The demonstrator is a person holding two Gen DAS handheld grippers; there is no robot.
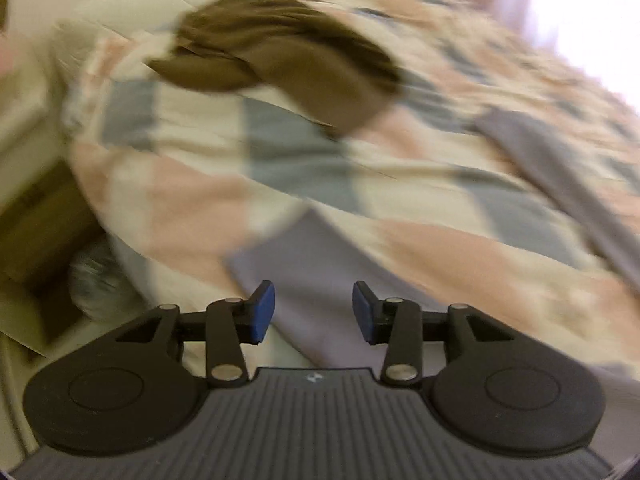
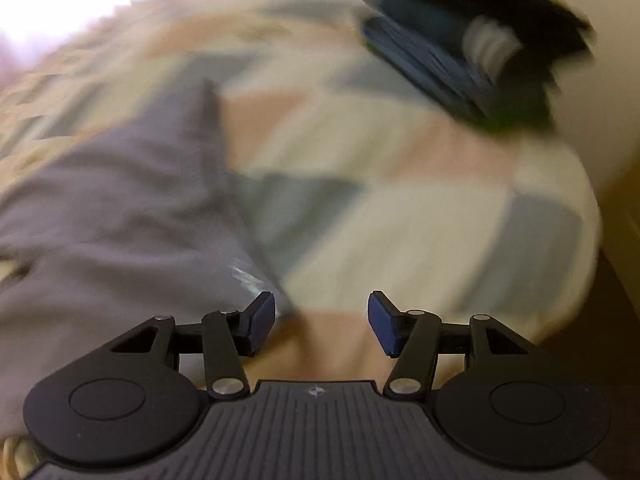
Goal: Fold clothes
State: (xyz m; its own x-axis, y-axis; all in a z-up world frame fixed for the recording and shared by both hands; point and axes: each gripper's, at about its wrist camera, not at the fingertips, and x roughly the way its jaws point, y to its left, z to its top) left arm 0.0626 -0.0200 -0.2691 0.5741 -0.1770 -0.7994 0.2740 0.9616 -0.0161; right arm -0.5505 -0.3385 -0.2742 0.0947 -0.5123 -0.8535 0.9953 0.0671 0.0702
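Bed with soft quilted patchwork cover (image 1: 420, 208) in cream, peach and grey-blue squares; bears all garments. Grey-lilac smooth cloth garment (image 2: 120, 200), laid flat, its edge below both grippers. Brown crumpled garment (image 1: 280, 60), heaped farther back on the quilt. Dark folded stack of blue and black clothes (image 2: 460, 48), at the far corner. Left gripper (image 1: 313, 312): blue pads parted, nothing between. Right gripper (image 2: 321, 322): likewise parted, empty. Everything motion-blurred.

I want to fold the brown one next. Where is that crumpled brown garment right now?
In the left wrist view, the crumpled brown garment lies bunched at upper centre on the pastel patchwork quilt, beyond the flat grey garment.
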